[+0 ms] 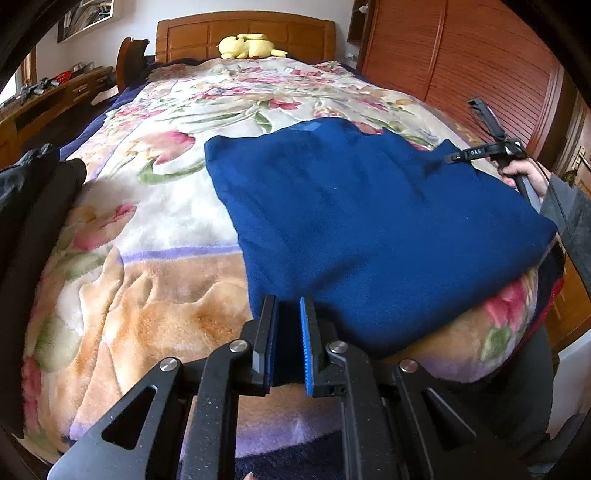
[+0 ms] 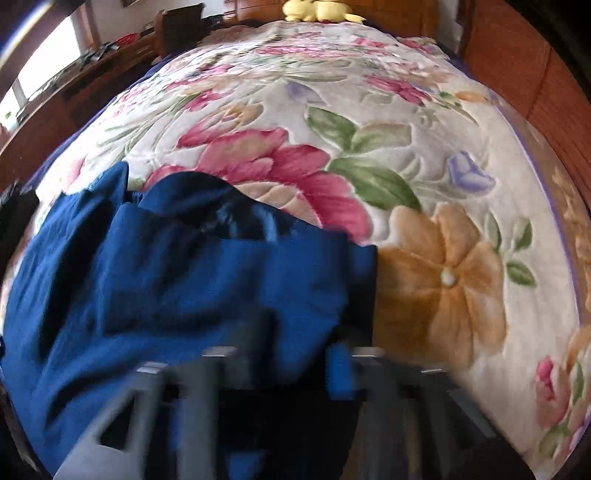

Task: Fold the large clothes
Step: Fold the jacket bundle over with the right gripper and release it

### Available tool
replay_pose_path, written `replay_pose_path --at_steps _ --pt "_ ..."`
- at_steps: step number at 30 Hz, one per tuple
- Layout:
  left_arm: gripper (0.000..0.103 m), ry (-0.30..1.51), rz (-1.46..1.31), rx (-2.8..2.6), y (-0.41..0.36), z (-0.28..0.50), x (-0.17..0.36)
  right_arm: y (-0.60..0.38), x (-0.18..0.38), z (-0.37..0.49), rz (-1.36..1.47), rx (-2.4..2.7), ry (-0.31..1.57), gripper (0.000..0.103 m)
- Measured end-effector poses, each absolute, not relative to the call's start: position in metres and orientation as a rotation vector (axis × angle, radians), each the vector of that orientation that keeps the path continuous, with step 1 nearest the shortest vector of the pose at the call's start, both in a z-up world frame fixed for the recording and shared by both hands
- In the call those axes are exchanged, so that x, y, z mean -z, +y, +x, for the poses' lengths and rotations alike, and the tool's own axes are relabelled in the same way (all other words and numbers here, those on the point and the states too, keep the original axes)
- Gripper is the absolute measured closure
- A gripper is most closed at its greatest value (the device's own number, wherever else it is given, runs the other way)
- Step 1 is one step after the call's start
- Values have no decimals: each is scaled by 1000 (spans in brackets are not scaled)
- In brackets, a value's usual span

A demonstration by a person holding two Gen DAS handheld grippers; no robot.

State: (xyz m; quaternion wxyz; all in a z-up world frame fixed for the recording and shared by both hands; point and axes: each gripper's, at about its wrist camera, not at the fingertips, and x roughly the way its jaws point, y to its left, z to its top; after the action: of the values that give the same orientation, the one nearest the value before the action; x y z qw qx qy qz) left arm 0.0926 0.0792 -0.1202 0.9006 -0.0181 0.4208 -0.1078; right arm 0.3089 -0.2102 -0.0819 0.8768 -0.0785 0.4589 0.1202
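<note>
Blue fleece garment (image 1: 369,221) lies partly folded on the floral blanket (image 1: 147,229), near the bed's foot and toward its right edge. Left gripper (image 1: 290,332) has its jaws nearly together, pinching the garment's near hem, probably to anchor that edge or carry it over. Right gripper (image 2: 299,354) is motion-blurred; blue cloth sits between its fingers, but whether the pads press on it cannot be told. In the left wrist view a hand (image 1: 524,177) holds it at the far right corner. Yellow plush toy (image 1: 247,46) by the headboard (image 1: 243,33), dark clothing (image 1: 33,184) at left; neither obstructs.
</note>
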Motion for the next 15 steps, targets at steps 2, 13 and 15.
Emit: replay_pose_path --at_steps 2,13,15 --pt "90 870 -31 219 80 94 122 -215 79 308 -189 -221 918 100" --pt "76 877 -64 201 94 102 127 -216 83 291 -223 -181 905 100" --pt "72 879 -59 184 98 103 125 -216 84 290 -222 -182 903 100"
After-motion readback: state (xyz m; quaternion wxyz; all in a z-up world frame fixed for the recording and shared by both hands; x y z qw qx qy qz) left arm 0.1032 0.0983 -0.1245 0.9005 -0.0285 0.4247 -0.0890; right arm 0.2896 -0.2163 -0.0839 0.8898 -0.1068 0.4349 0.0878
